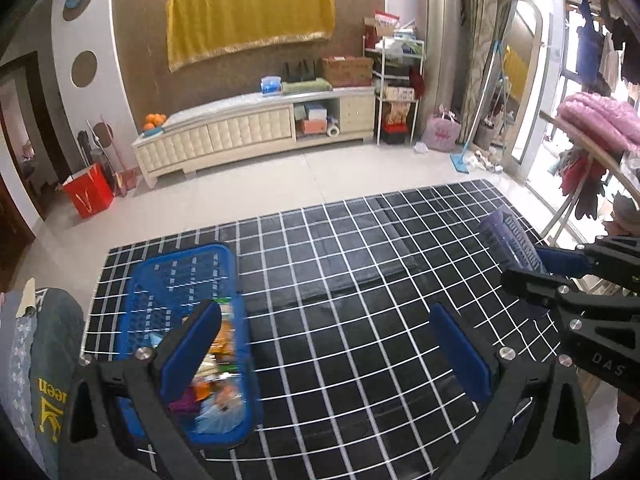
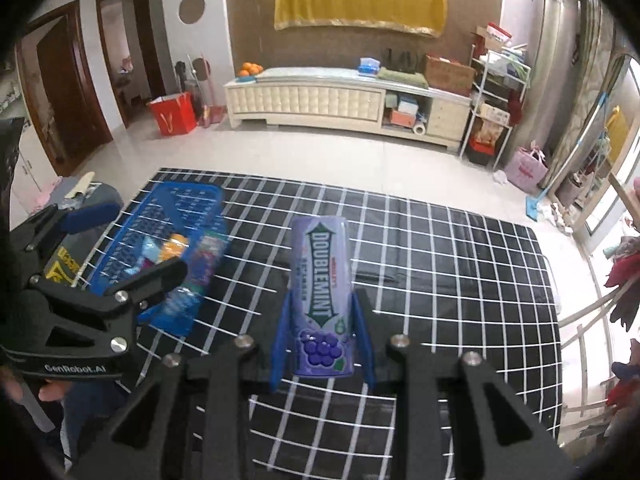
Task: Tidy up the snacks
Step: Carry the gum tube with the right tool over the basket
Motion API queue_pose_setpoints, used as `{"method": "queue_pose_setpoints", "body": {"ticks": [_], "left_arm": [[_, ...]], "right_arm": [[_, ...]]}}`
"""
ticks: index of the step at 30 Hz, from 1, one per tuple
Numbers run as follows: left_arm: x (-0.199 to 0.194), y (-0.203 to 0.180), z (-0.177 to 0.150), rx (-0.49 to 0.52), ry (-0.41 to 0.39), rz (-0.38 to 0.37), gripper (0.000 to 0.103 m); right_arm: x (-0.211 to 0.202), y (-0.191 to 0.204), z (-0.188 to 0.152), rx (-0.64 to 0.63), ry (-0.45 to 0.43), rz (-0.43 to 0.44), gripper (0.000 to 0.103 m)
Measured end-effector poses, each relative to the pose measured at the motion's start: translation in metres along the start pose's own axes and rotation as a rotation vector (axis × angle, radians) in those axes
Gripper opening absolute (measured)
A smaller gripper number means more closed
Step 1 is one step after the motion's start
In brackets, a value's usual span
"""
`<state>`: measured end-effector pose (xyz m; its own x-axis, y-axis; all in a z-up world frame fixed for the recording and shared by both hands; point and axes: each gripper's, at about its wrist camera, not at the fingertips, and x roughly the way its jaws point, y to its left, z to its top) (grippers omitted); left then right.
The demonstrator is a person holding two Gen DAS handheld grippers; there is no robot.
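Gripping a purple Doublemint gum pack (image 2: 323, 300) by its lower sides, the right gripper (image 2: 323, 332) has its blue fingers (image 2: 280, 344) drawn in narrow and pressed on the pack. The pack stands lengthwise between them, grape picture nearest the camera, lifted clear of the black cloth with white grid lines (image 2: 440, 280) below. Off to that gripper's left the left gripper (image 1: 324, 344) hangs with its jaws spread wide and nothing between them. Just under its left finger (image 1: 192, 344) sits the blue plastic basket (image 1: 176, 276), resting on the grid cloth near its left edge. The near end of the basket is filled with a blurred heap of snack packets (image 1: 218, 376), orange and purple among them; the far end shows bare mesh. Beyond the cloth lie a pale tiled floor (image 1: 280, 176), then a cream low cabinet (image 1: 248, 132) against the wall.
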<state>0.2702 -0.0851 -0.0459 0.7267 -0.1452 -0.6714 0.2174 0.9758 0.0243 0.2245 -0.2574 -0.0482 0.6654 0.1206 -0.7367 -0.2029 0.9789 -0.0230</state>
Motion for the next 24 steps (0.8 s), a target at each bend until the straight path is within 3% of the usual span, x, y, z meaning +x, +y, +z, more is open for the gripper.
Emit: {"method": "queue_pose_setpoints", "body": {"ticks": [4, 13, 24], "left_arm": [[-0.022, 0.026, -0.006, 0.001, -0.026, 0.041, 0.103], [-0.044, 0.114, -0.032, -0.100, -0.004, 0.088, 0.103], [-0.017, 0.212, -0.063, -0.202, 0.073, 0.134, 0.103]], "right_arm": [[-0.005, 0.033, 0.004, -0.027, -0.018, 0.023, 0.034], [0.013, 0.102, 0.014, -0.070, -0.007, 0.116, 0.034], [0.078, 0.178, 0.027, -0.131, 0.073, 0.179, 0.034]]}}
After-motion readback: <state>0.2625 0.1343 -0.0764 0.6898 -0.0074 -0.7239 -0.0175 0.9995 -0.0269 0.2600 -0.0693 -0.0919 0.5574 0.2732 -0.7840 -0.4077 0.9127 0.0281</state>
